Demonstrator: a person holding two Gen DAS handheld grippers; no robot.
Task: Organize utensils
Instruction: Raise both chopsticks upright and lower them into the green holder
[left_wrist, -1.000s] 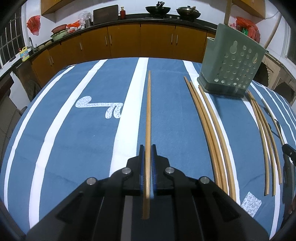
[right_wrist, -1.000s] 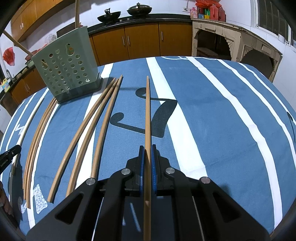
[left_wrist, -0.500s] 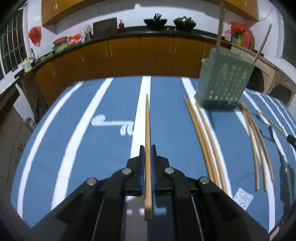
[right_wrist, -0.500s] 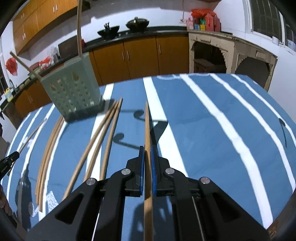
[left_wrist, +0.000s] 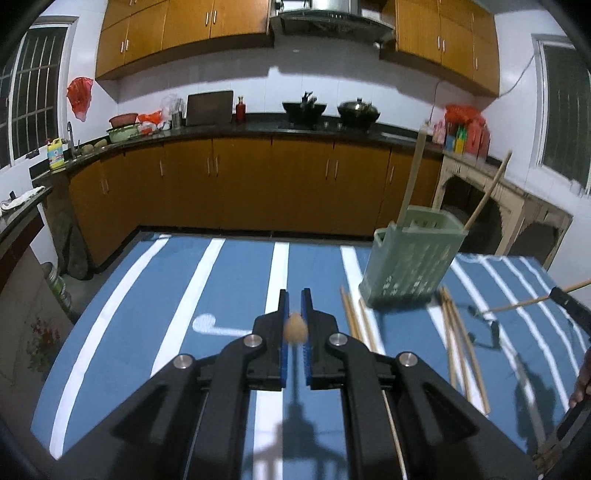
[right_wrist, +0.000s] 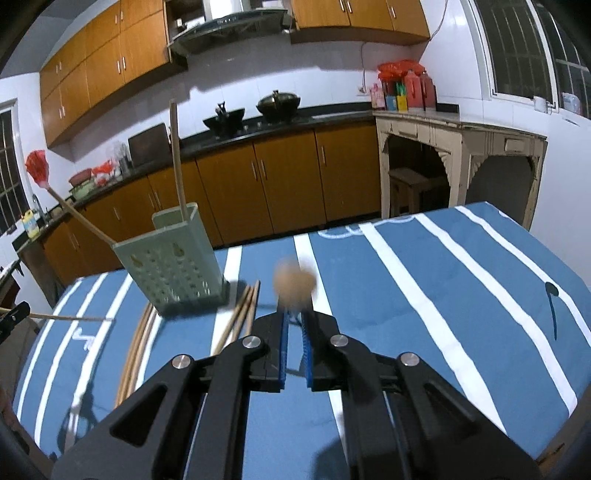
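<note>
A: What is each gripper holding?

B: The left gripper (left_wrist: 294, 328) is clamping one chopstick (left_wrist: 295, 331), jaws narrow on it. The right gripper (right_wrist: 294, 330) is gripping another chopstick (right_wrist: 294, 282) the same way. Each stick is pointing straight out along its jaws, so only a blurred round end is showing.

A: Where is the holder?

B: The green holder (left_wrist: 410, 264) is standing upright near the table's far edge, ahead and right of the left jaws, ahead and left of the right ones. Two sticks are already leaning in it. Which hand is nearer, I cannot tell.

A: And the rest?

B: Loose chopsticks (right_wrist: 238, 319) are lying on the striped cloth (right_wrist: 424, 295), long axes running from the holder's base toward the near edge.
</note>
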